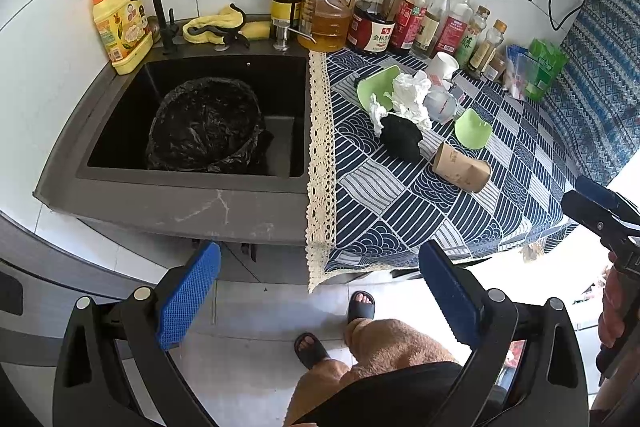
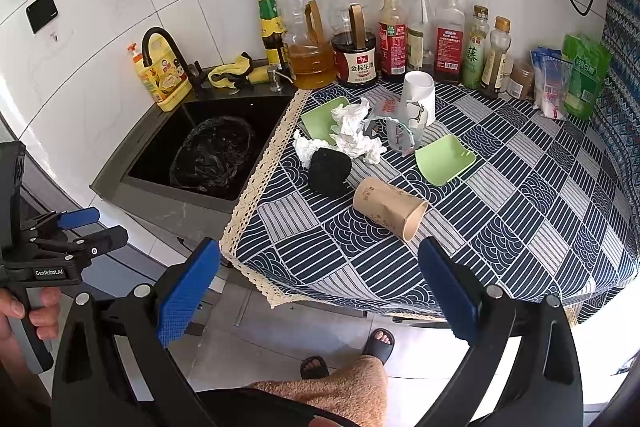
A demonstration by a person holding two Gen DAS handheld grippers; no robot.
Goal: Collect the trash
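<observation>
Trash is lying clustered mid-counter on the patterned cloth (image 2: 500, 211), right of the bag-lined bin (image 1: 204, 127) sitting in the sink (image 1: 120, 183), while the left gripper (image 1: 320, 301) and right gripper (image 2: 320, 287) are hanging spread and empty, the right one best taking the tipped brown paper cup (image 2: 390, 207) across its sides first.

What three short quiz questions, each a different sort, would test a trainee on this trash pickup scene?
1. True or false: the brown paper cup stands upright.
2. Where is the bin with the black bag? A) in the sink B) on the floor C) on the patterned cloth
3. Fill in: both the left tool and the right tool are ____.

Key: 1 false, it lies on its side. 2 A. 3 open, holding nothing.
</observation>
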